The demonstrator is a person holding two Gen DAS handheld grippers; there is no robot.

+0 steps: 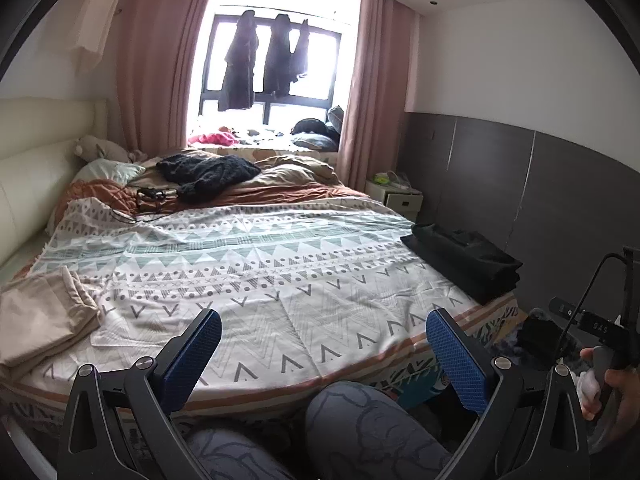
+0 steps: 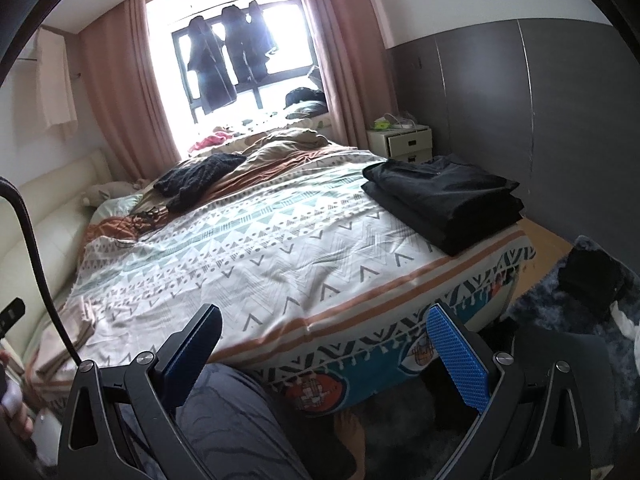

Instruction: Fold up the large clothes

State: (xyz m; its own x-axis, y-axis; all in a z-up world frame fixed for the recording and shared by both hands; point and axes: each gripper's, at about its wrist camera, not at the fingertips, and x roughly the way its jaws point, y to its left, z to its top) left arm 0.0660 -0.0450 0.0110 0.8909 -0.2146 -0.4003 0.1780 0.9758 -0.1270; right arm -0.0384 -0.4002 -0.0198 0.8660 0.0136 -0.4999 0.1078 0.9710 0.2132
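At the foot of the bed (image 1: 280, 280), both tools are held back from the work with nothing between their fingers: the left gripper (image 1: 324, 356) has its blue pads spread wide apart, and the right gripper (image 2: 324, 354) stands just as wide.

By the look of the bedspread, part of the task is done. 1 stack of black folded clothes (image 2: 444, 204) sits squared at the right-hand corner of the bed, near the edge, and 1 pile of beige folded clothes (image 1: 40, 320) lies at the left-hand corner. The middle of the patterned cover between them is bare.

What seems left is the dark knitted garment (image 1: 208, 170), which lies crumpled toward the far end of the bed, well apart from both grippers. Whether it belongs to the job cannot be told for sure. More dark clothing (image 2: 592, 280) lies heaped on the rug (image 2: 552, 308) to the right of the bed and may also be waiting.

Around the work: a small dark device with cables (image 1: 152, 198) lies just beside the knitted garment and could snag if the garment is dragged. Rumpled brown bedding (image 1: 292, 174) lies beneath and behind it. The person's knees (image 1: 360, 420) press against the bed's edge, so the far garment calls for a long reach. Dark coats (image 1: 260, 60) hang at the window, out of the way.
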